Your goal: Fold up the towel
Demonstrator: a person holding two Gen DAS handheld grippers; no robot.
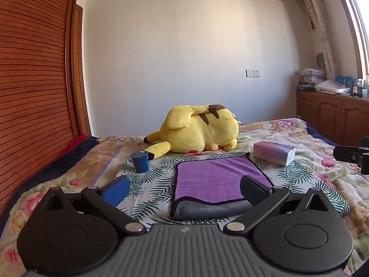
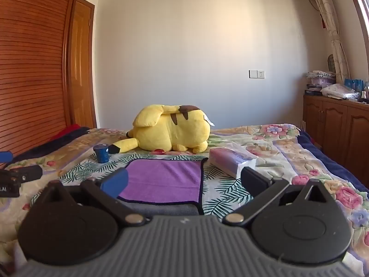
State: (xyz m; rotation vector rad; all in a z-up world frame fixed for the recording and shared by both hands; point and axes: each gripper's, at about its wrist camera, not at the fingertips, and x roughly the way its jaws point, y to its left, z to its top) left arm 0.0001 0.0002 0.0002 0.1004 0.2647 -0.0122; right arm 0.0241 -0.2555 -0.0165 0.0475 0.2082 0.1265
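Note:
A purple towel [image 1: 214, 180] with a dark border lies folded on the leaf-patterned cloth on the bed, its grey underside showing along the near edge [image 1: 212, 210]. It also shows in the right wrist view [image 2: 165, 180]. My left gripper [image 1: 184, 190] is open and empty, held just in front of the towel's near edge. My right gripper [image 2: 184, 182] is open and empty, near the towel's right front corner. Each gripper shows at the edge of the other's view: the right one [image 1: 352, 155] and the left one [image 2: 16, 180].
A yellow plush toy [image 1: 198, 131] lies behind the towel. A blue can [image 1: 140, 161] stands to the towel's left. A tissue pack [image 1: 274, 152] lies to its right. A wooden wardrobe [image 1: 34, 80] stands on the left, and cabinets [image 1: 334, 115] on the right.

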